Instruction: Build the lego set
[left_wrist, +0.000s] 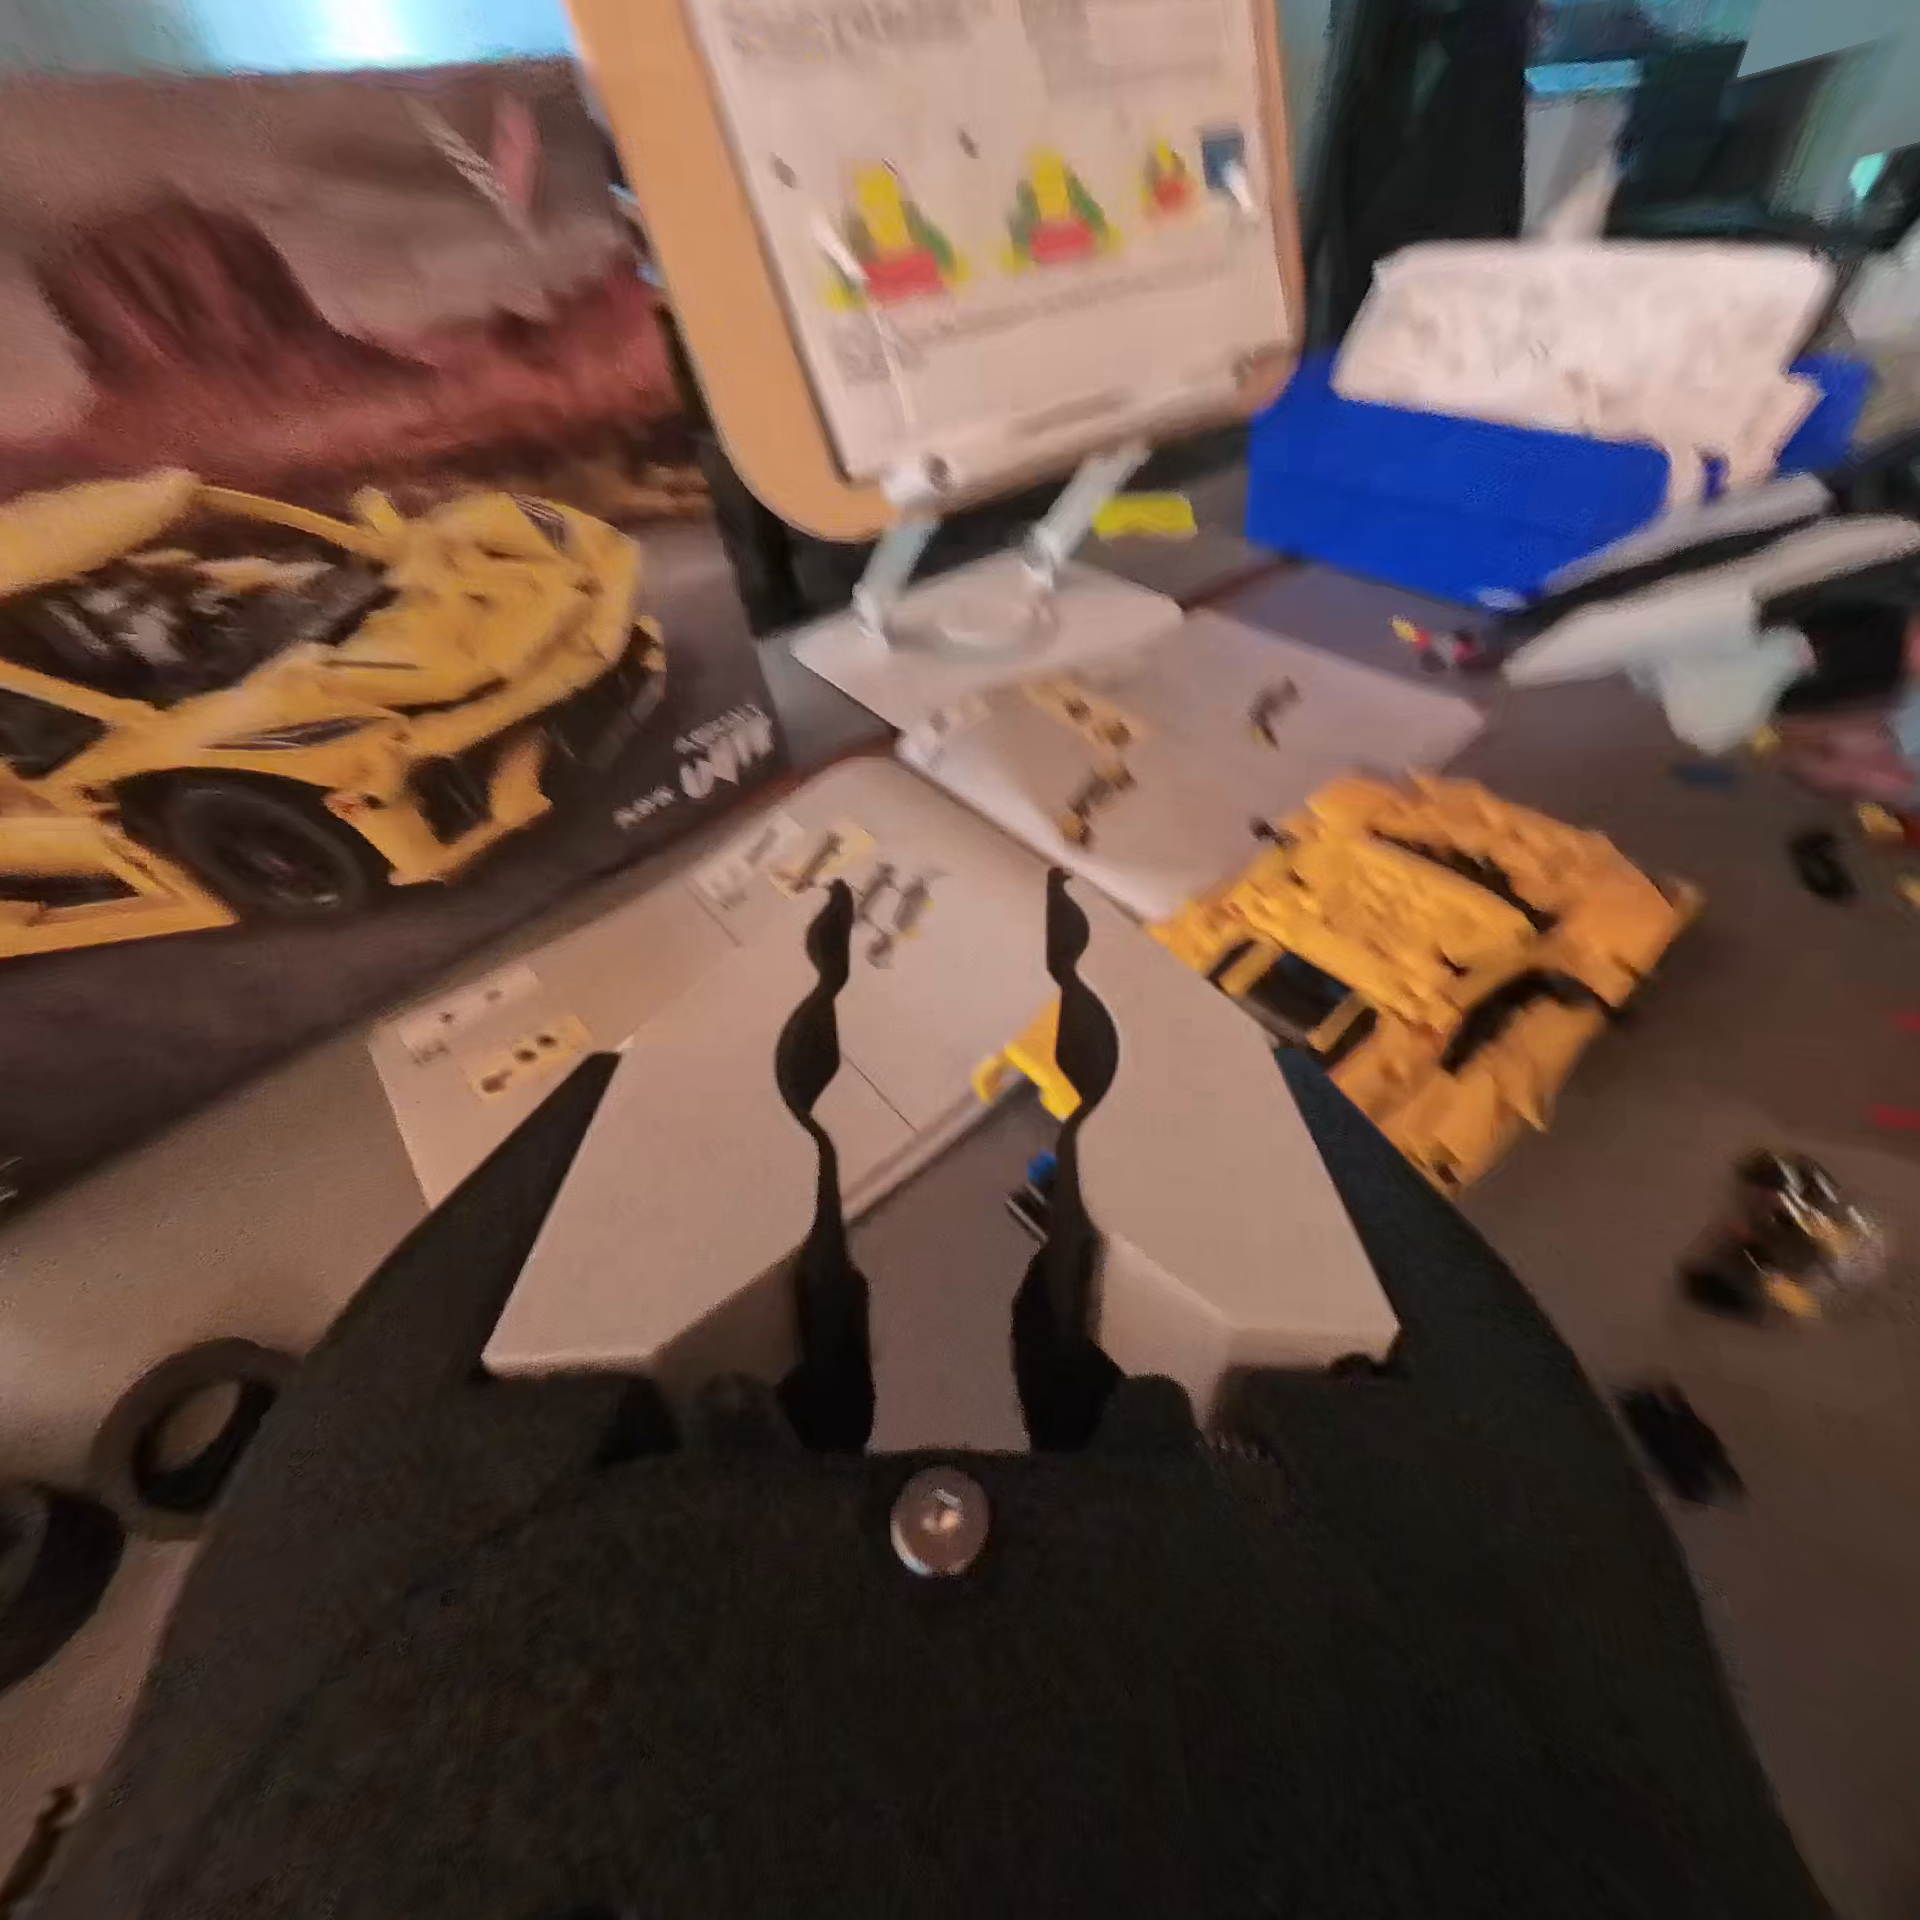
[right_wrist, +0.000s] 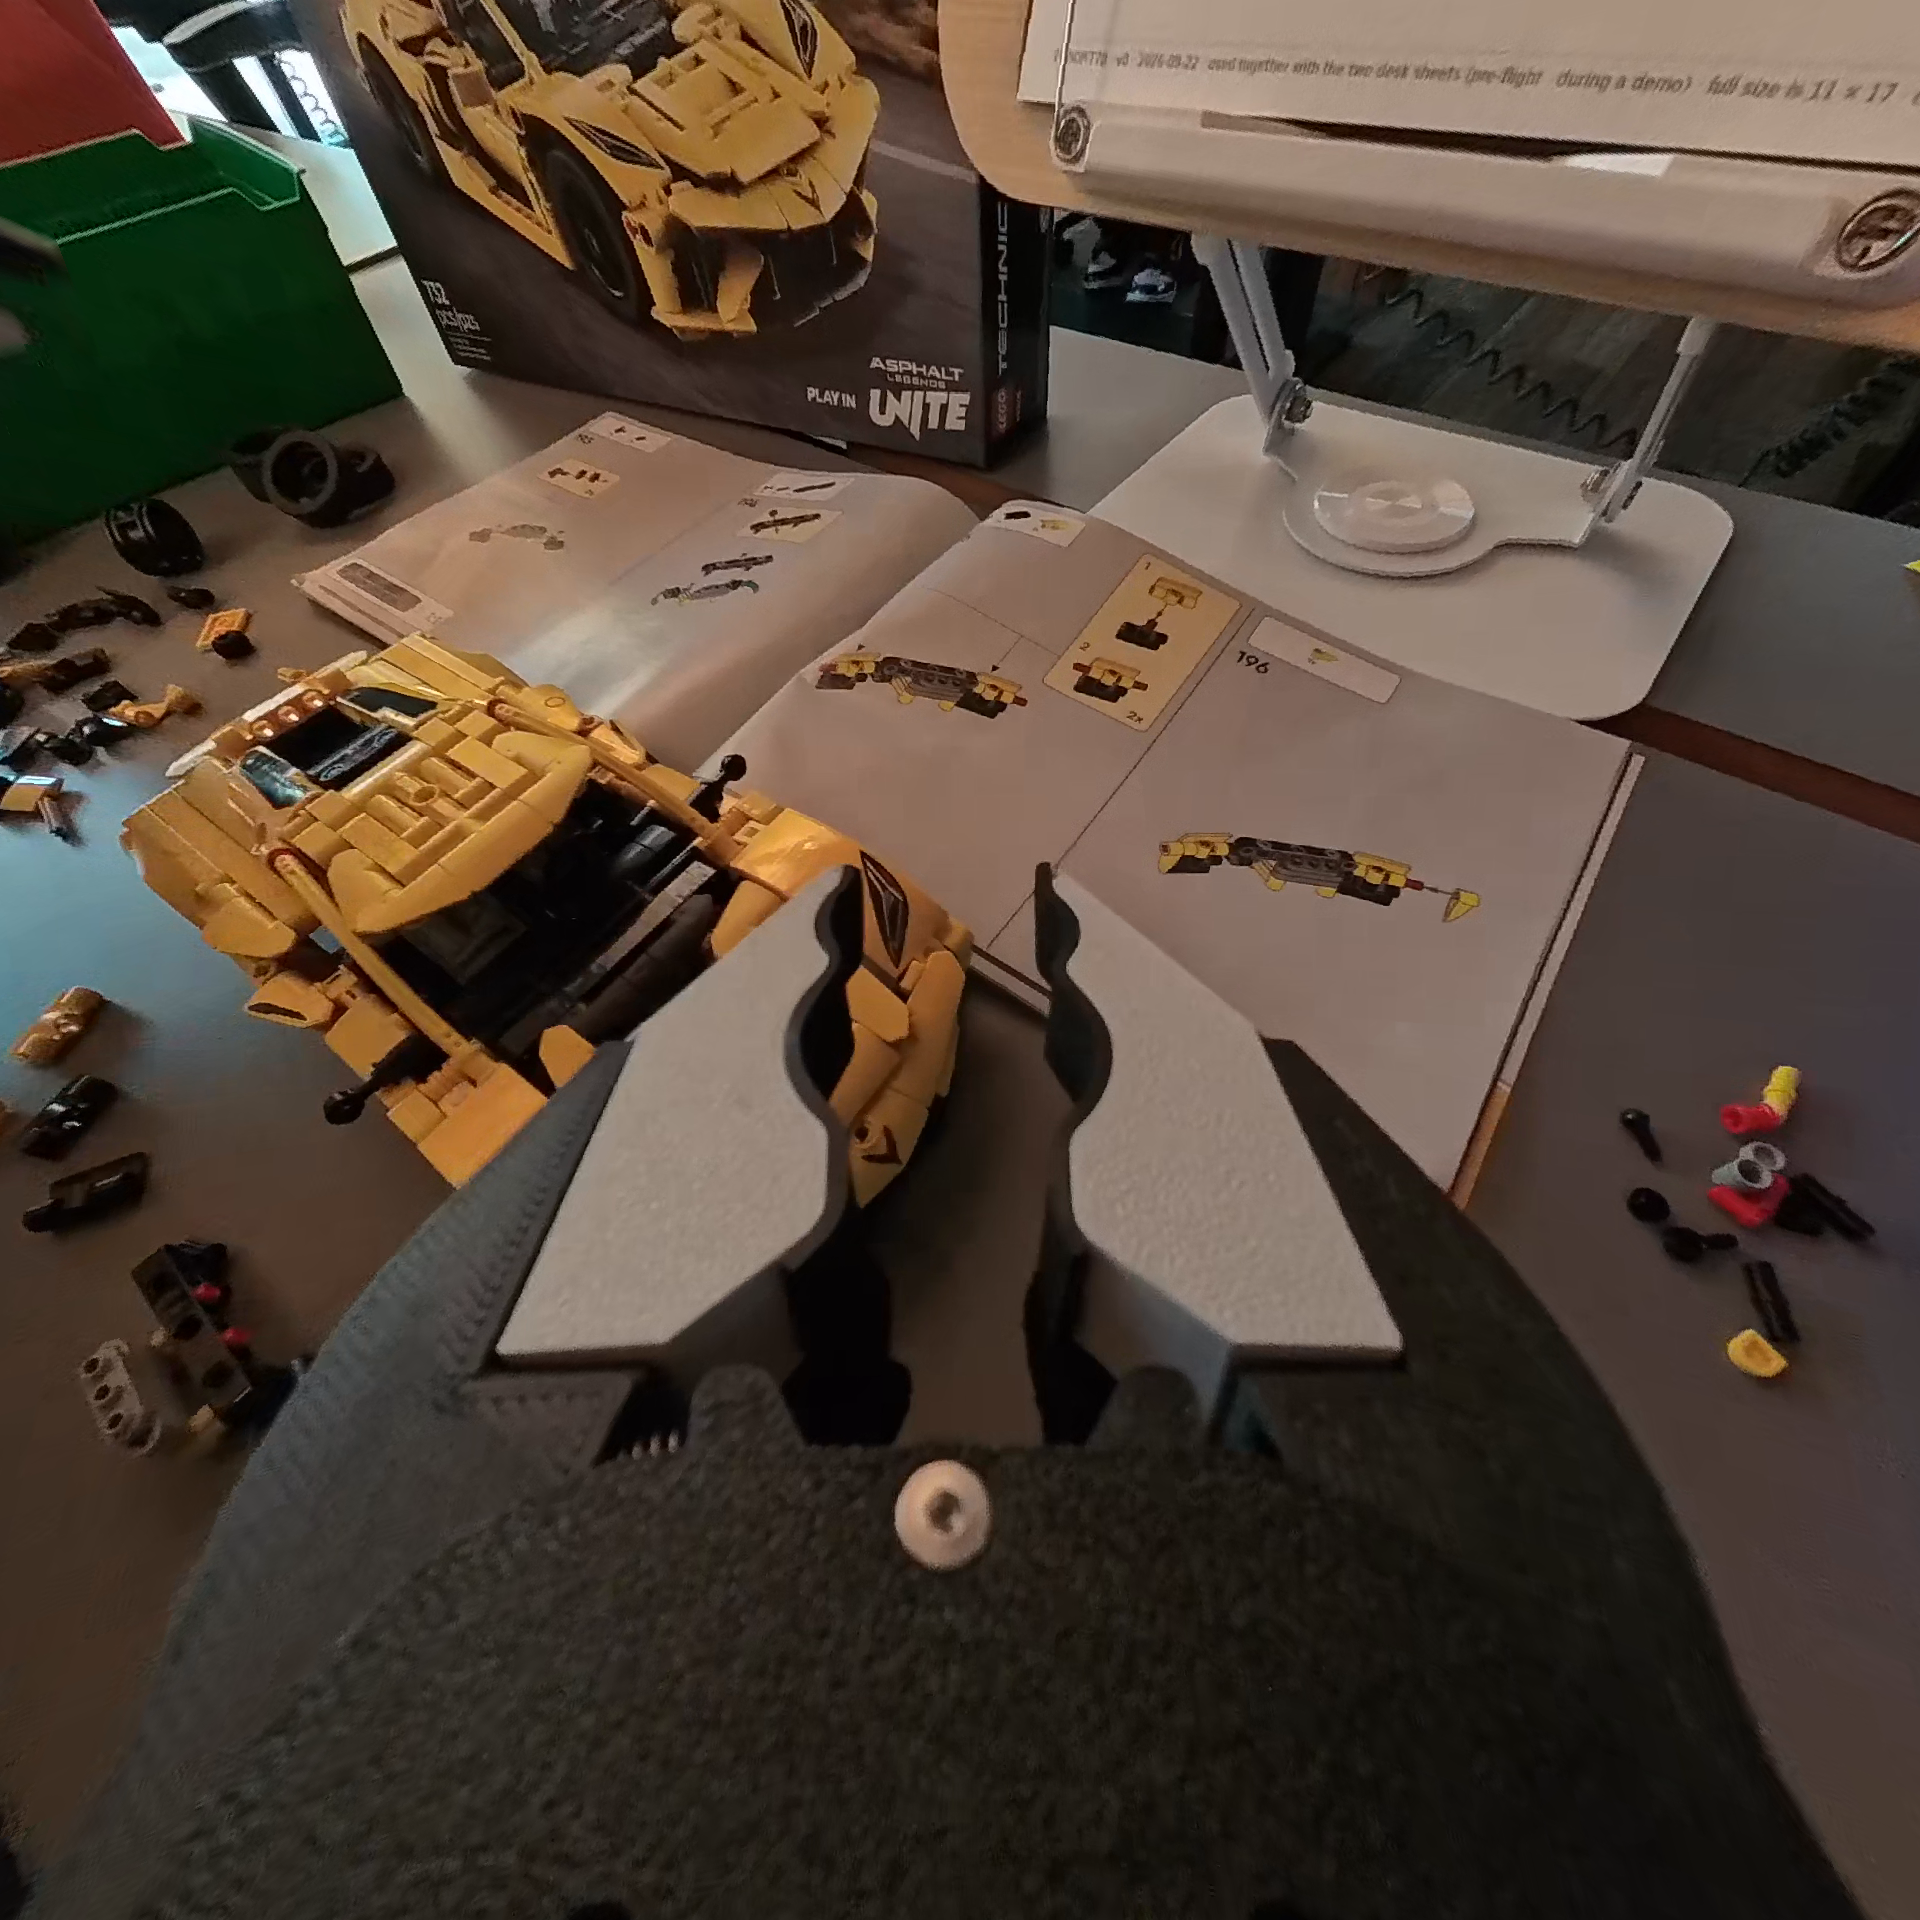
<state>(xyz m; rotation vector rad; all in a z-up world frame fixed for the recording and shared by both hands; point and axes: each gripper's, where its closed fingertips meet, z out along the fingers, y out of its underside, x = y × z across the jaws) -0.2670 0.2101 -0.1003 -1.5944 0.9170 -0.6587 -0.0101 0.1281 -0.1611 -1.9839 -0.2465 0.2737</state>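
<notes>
Left gripper (left_wrist: 945, 904) parted, empty, above manual (left_wrist: 665, 997); view blurred, small yellow piece (left_wrist: 1023, 1065) perhaps behind finger. Right gripper (right_wrist: 940, 894) parted, empty, over car (right_wrist: 499, 883) mid-tabletop, beside manual (right_wrist: 1299, 790).

Left gripper (left_wrist: 948, 899): I note a black textured body, grey finger plates with wavy black inner pads, one silver screw at centre. Right gripper (right_wrist: 948, 883): I note the same build, with a pale screw.
</notes>
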